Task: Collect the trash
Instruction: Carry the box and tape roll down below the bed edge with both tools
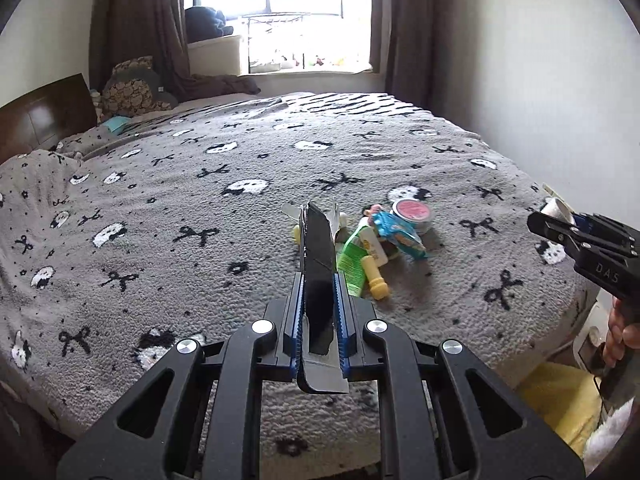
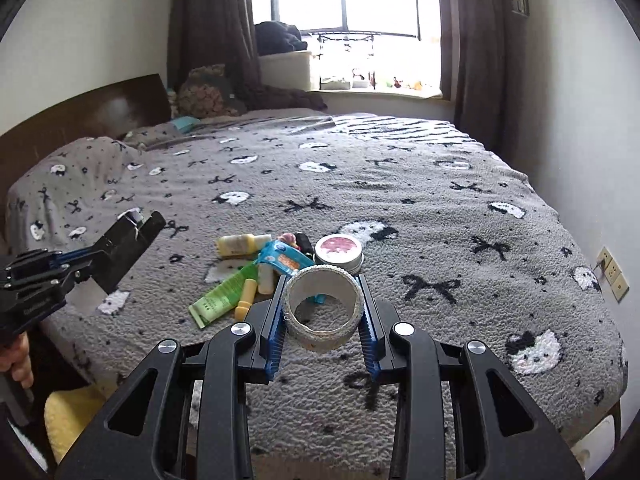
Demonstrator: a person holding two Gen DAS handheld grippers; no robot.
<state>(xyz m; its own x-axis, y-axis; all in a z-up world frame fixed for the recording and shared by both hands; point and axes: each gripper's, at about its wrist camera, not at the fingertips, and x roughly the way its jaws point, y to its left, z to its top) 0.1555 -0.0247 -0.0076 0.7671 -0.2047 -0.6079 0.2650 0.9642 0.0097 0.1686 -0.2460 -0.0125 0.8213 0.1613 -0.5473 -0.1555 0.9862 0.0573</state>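
My left gripper point(image 1: 319, 280) is shut on a flat black carton piece point(image 1: 318, 240) that stands on edge between the blue pads, lifted above the bed. Behind it, on the grey blanket point(image 1: 200, 184), lies a trash pile: a green tube point(image 1: 352, 262), a yellow bottle point(image 1: 376, 280), a blue wrapper point(image 1: 402, 234) and a round tin with a pink lid point(image 1: 412, 214). My right gripper point(image 2: 321, 280) is shut on a white tape roll point(image 2: 320, 332), held above the same pile, where the tin point(image 2: 339, 254) and green tube point(image 2: 224, 294) show. Each gripper appears at the edge of the other's view.
The bed fills most of both views, with a dark headboard point(image 1: 44, 116) and pillows at the far left. A wall with sockets point(image 2: 612, 274) runs along the right side. A yellow soft item point(image 1: 556, 404) sits below the bed's near edge, beside a person's hand point(image 1: 620, 336).
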